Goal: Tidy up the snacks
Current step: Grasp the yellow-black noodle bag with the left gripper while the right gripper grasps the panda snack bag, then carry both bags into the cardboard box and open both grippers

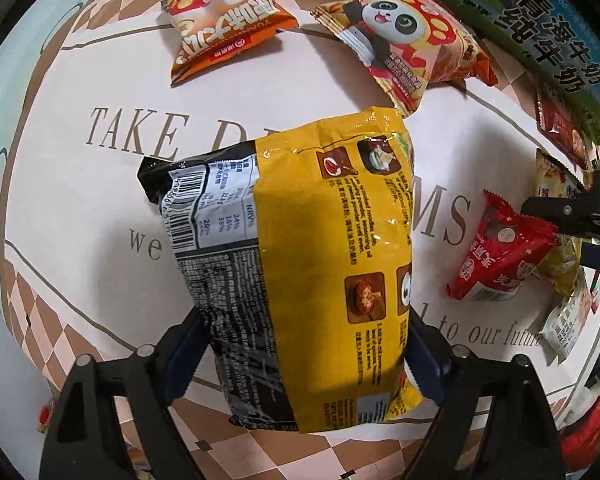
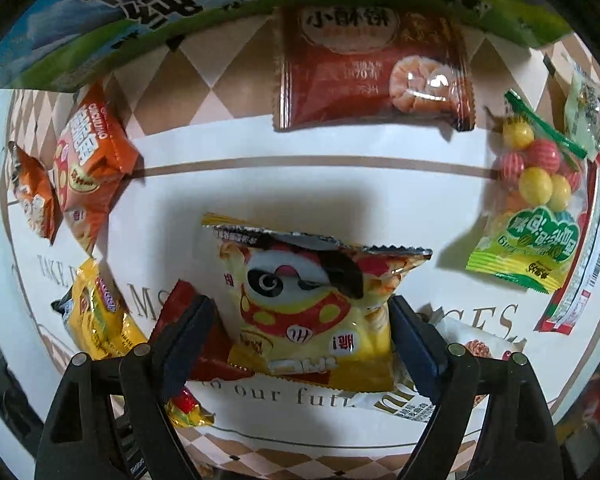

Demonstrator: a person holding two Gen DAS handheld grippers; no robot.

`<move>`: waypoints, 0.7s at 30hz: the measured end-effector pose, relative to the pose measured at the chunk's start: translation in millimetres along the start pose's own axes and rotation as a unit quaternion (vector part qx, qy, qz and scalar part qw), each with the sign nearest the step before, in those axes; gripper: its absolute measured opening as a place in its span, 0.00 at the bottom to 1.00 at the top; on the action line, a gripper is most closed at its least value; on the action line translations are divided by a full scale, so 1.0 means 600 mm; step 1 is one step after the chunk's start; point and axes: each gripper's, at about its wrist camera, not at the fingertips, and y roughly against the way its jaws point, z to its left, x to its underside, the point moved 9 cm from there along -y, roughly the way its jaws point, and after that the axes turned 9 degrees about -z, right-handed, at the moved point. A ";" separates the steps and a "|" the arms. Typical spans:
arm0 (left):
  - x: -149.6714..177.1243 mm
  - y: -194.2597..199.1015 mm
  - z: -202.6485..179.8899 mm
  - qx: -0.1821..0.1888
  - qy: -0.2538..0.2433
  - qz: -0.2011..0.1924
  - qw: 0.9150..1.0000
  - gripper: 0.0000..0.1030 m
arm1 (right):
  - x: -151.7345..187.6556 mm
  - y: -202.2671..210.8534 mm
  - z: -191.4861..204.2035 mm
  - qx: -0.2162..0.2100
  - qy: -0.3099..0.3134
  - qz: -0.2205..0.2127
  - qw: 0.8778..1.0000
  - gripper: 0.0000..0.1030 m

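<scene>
A yellow and black noodle packet (image 1: 300,248) hangs above the printed tablecloth (image 1: 80,208), and my left gripper (image 1: 304,354) is shut on its lower sides. The same packet (image 2: 96,312) shows at the left of the right wrist view. My right gripper (image 2: 300,340) points down at a yellow panda snack bag (image 2: 312,312) lying between its jaws. The right pad touches the bag and the left pad stands a little apart, so the gripper is open. A red packet (image 2: 204,352) lies partly under that bag. One of the right gripper's black fingers (image 1: 556,210) shows at the right edge of the left wrist view.
A big blue-green milk carton (image 2: 220,0) stands along the back. Two orange panda bags (image 1: 224,24) (image 1: 412,48) lie at the far side. A brown biscuit packet (image 2: 372,72), a gum-ball bag (image 2: 536,208) and other packets crowd the right. A red packet (image 1: 496,260) lies under the right gripper.
</scene>
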 end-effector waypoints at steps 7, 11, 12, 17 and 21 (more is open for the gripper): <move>0.015 0.030 0.003 0.001 0.001 -0.003 1.000 0.83 | 0.003 0.007 0.016 0.021 0.005 -0.017 1.000 0.60; 0.015 0.062 -0.006 0.008 -0.003 -0.014 1.000 0.83 | 0.032 0.033 -0.010 0.010 0.004 -0.021 1.000 0.58; 0.013 0.072 -0.007 0.010 -0.006 -0.017 1.000 0.83 | 0.036 0.039 -0.011 0.005 0.004 -0.023 1.000 0.58; -0.003 0.143 -0.020 0.029 -0.025 -0.041 0.998 0.83 | 0.059 0.099 -0.043 -0.025 0.006 -0.035 0.999 0.57; -0.031 0.213 -0.042 0.047 -0.044 -0.075 0.995 0.83 | 0.065 0.170 -0.075 -0.054 0.010 -0.053 0.997 0.56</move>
